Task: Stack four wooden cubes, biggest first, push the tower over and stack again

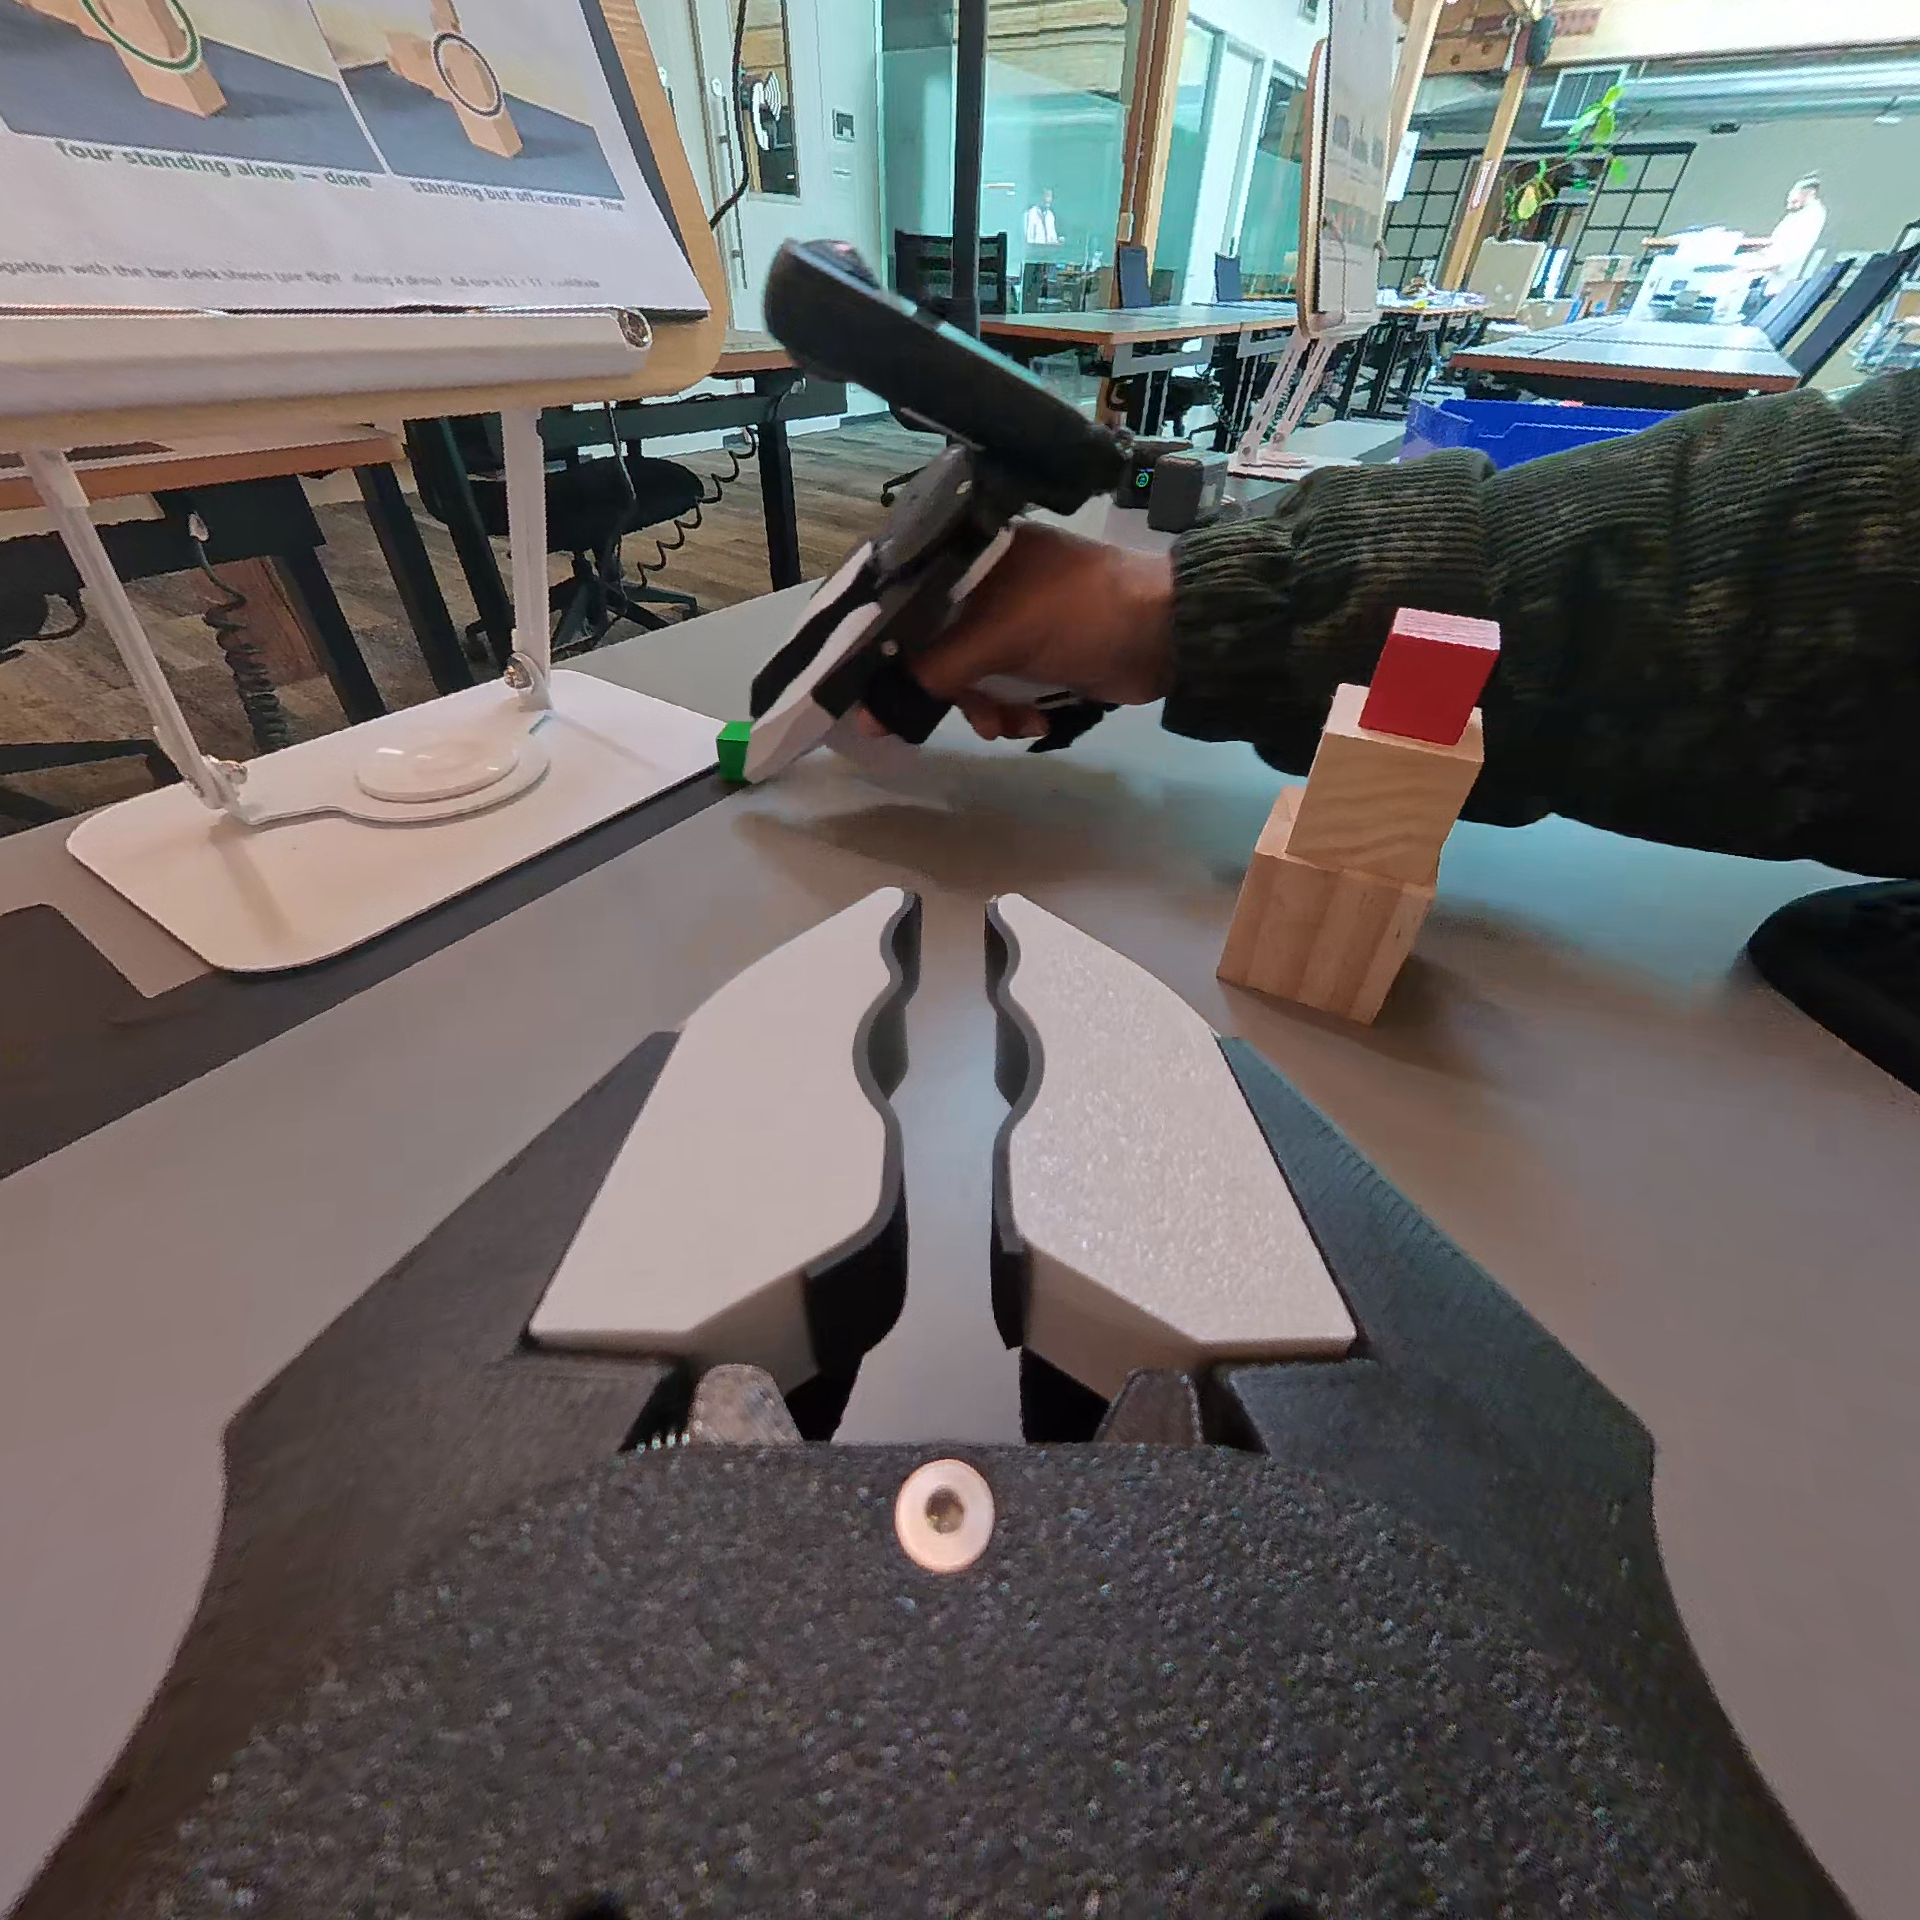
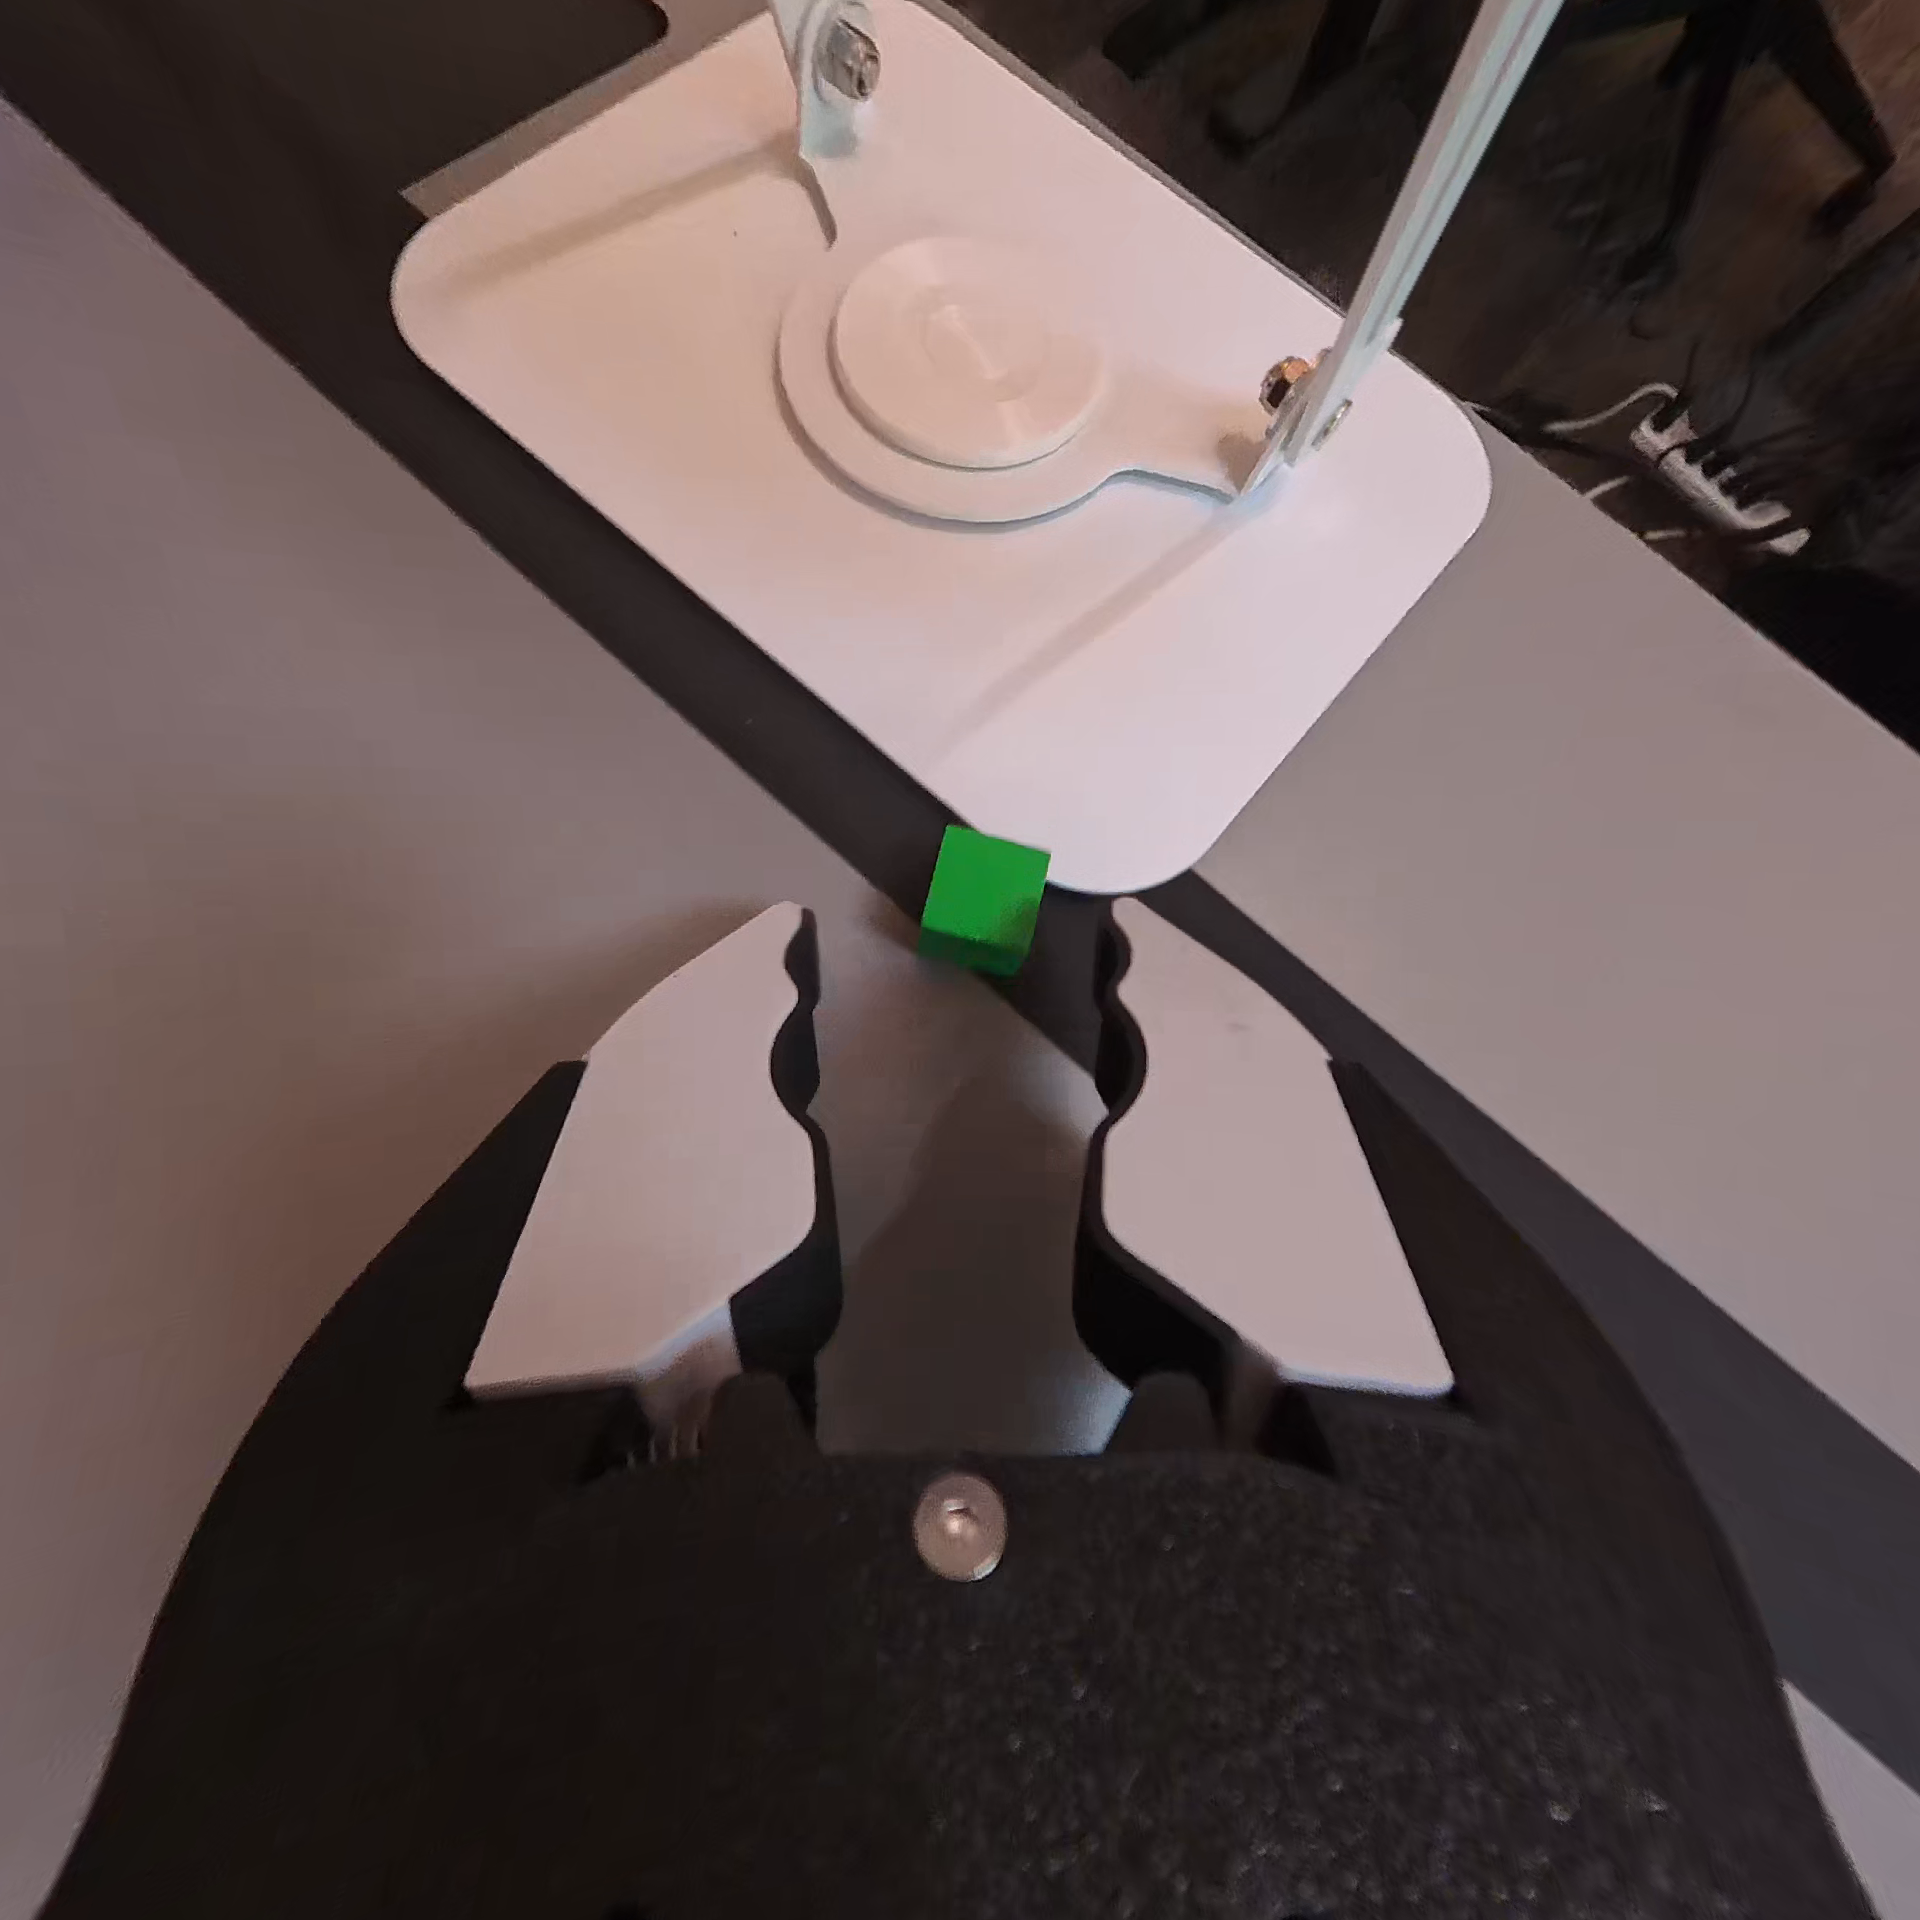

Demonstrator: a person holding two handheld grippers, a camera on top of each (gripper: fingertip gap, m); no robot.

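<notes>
The right gripper (image 2: 961,925) reaches low over a grey table (image 2: 260,727), its fingers spread with a small green cube (image 2: 982,902) just ahead of the tips, between their lines but touched by neither pad. The cube sits on a dark strip (image 2: 665,665) in the tabletop, hard against the rounded corner of a white stand base (image 2: 1039,644). The left gripper (image 1: 952,914) hovers apart over bare table, its fingers nearly together with a thin gap and nothing between them. To its right stands a stack of two wooden blocks (image 1: 1340,883) topped by a red cube (image 1: 1429,675), each tier askew. The sleeve (image 1: 1662,623) of the right arm passes close behind that stack, though how close is hard to judge; a brush could topple it. The right-hand finger may also catch the base's corner, or nudge the cube aside.
</notes>
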